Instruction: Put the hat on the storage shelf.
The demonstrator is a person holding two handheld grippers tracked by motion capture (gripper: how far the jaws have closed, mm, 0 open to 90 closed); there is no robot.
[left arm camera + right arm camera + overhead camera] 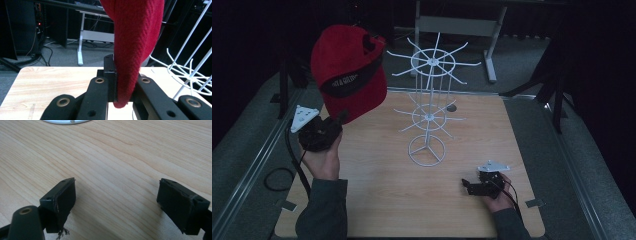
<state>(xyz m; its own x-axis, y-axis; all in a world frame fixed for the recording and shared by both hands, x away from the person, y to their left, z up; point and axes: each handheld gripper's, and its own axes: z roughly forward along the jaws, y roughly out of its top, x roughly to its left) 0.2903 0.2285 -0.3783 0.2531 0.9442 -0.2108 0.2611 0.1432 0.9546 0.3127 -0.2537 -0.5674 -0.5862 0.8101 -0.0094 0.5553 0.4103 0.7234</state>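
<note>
At upper left of the high view, a red cap [348,70] held up in the air above the left edge of the wooden counter [382,200], crown toward the camera, a black band with pale lettering across it. Just below it, at left of centre, the left claw [341,118] in a raised hand, grey three-cornered plate to its left, cable trailing down toward the lower left. In the left gripper view, the cap's red knit-looking fabric [136,40] hanging down the middle of the frame and pinched at its lower edge between the two black jaws, pressed tight on the cloth, a small fold poking out beneath them. Near the centre of the high view, a white wire stand [428,107], upright on a ring base, two tiers of spokes fanning out, close beside the cap's right side; touching or not, impossible to tell. At right edge of the left gripper view, the same stand's white rods [192,72]. At lower right of the high view, the right claw [468,184] low over the counter, well apart from cap and stand, pointing toward the left of the frame. In the right gripper view, jaws spread wide with bare wood grain [115,170] between them, the stand's white base ring [66,122] at the top edge
</note>
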